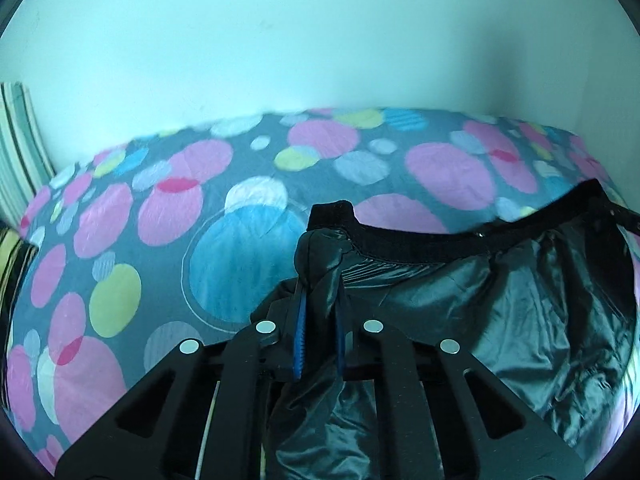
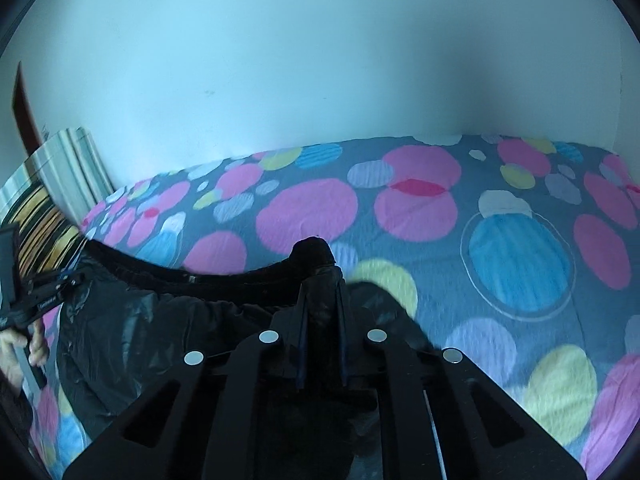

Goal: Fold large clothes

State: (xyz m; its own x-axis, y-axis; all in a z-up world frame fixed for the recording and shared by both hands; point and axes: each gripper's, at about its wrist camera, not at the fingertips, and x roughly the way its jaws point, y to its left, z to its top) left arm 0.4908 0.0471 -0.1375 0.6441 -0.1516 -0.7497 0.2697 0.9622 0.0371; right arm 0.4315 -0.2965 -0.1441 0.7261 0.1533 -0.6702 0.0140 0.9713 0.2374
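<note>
A large shiny black jacket hangs stretched between my two grippers above the bed. Its black knitted hem band runs along the top edge. My left gripper is shut on the garment's left corner, with fabric bunched between the blue pads. In the right wrist view my right gripper is shut on the other corner of the black jacket. The left gripper shows at that view's left edge, held by a hand.
The bed carries a grey sheet with pink, blue and green circles, also seen in the right wrist view. A pale wall stands behind it. Striped pillows lie at the left end.
</note>
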